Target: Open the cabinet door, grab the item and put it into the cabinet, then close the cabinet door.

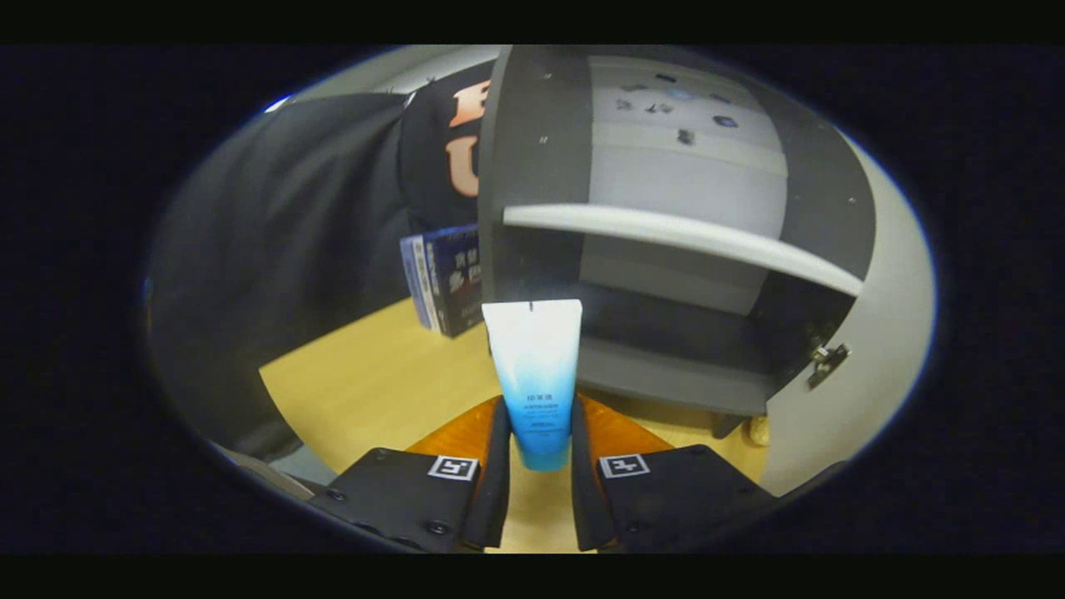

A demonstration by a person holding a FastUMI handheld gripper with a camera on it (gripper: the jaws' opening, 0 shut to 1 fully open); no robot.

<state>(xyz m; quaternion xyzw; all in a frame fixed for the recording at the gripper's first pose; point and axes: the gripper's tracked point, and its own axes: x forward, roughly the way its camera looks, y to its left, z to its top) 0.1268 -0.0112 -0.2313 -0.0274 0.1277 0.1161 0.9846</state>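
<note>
The jaws (539,424) clamp the tube (533,374), long axis upright; the open cabinet (666,249) lies just ahead, slightly right.

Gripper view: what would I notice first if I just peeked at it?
The blue-and-white tube, standing upright, pinched between the tool's two fingers. Right behind it the cabinet gapes open, its door swung out beside it and a pale shelf across the middle. Some books lean against the cabinet's far side.
</note>
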